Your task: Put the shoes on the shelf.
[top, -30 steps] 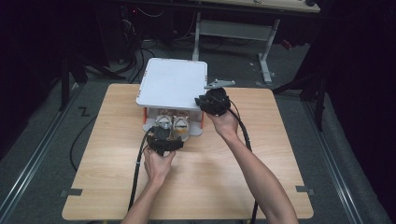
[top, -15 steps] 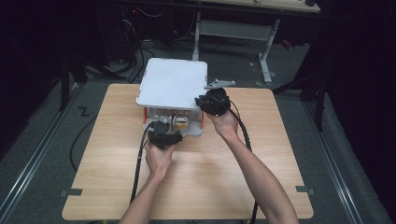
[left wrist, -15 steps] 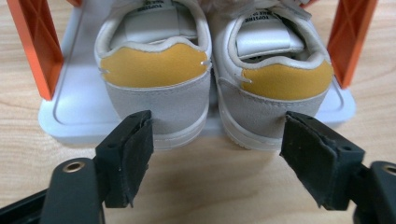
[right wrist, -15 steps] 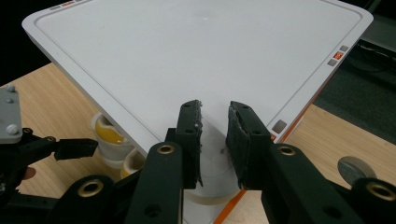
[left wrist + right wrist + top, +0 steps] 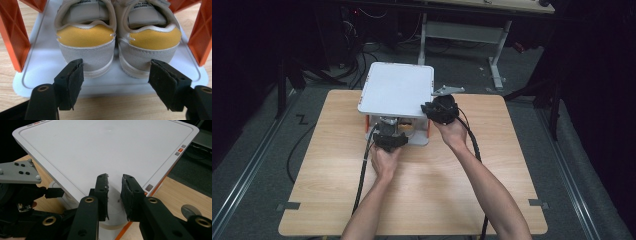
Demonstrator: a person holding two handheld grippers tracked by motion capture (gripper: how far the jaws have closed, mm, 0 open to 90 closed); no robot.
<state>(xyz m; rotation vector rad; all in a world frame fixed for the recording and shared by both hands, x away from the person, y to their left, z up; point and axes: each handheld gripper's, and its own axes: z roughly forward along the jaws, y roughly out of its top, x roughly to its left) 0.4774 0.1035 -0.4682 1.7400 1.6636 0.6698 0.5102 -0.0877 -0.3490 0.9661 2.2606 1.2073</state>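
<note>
A small two-shelf rack with orange legs (image 5: 12, 37) stands at the table's far middle. Its white top shelf (image 5: 397, 90) (image 5: 100, 150) is bare. On the lower shelf (image 5: 37, 67) sits a pair of grey shoes with yellow heel patches, heels toward me: one (image 5: 86, 50) beside the other (image 5: 150, 47). My left gripper (image 5: 389, 134) (image 5: 115, 67) is open wide just short of the heels and touches neither. My right gripper (image 5: 439, 107) (image 5: 115, 180) hovers over the top shelf's near right corner. Its jaws are nearly together, with only a narrow gap and nothing between them.
The wooden table (image 5: 422, 190) has free room in front of the rack and on both sides. A small grey disc (image 5: 188, 210) lies on the table by the rack. Black cables trail from both grippers toward the near edge. Dark floor and a desk frame (image 5: 462, 30) lie beyond.
My left gripper has moved forward toward the rack's lower shelf and the shoes. The right gripper has stayed at the top shelf's corner.
</note>
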